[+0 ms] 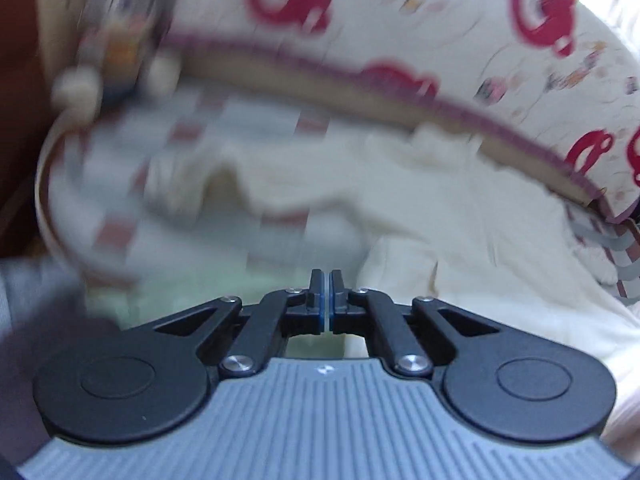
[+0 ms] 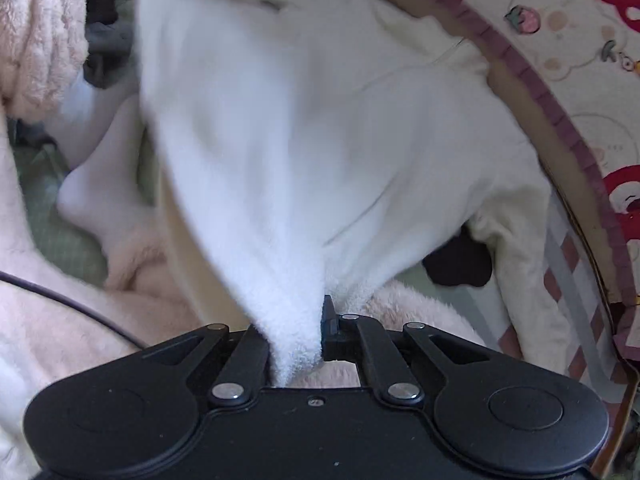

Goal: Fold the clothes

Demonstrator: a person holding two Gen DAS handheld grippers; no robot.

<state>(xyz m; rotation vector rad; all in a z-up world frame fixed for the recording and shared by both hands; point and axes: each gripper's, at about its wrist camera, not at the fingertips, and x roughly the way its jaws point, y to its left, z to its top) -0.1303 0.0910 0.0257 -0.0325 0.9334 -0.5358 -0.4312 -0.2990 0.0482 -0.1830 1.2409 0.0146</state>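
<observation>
My right gripper (image 2: 298, 320) is shut on a bunched fold of a white fleece garment (image 2: 280, 140), which rises from the jaws and drapes up and across the right wrist view; the left finger is hidden by the cloth. My left gripper (image 1: 329, 300) is shut with nothing between its blue pads. It hovers over a cream garment (image 1: 420, 208) that lies in a round fabric basket (image 1: 360, 88). The left wrist view is motion-blurred.
The basket has a cream lining with red prints (image 2: 592, 80) and a purple trim (image 2: 532, 80). Pink fleece items (image 2: 40, 40) lie left, with a grey cloth (image 2: 104, 52), a dark cloth (image 2: 456, 268), a black cable (image 2: 60, 300) and a green checked surface (image 2: 68, 240).
</observation>
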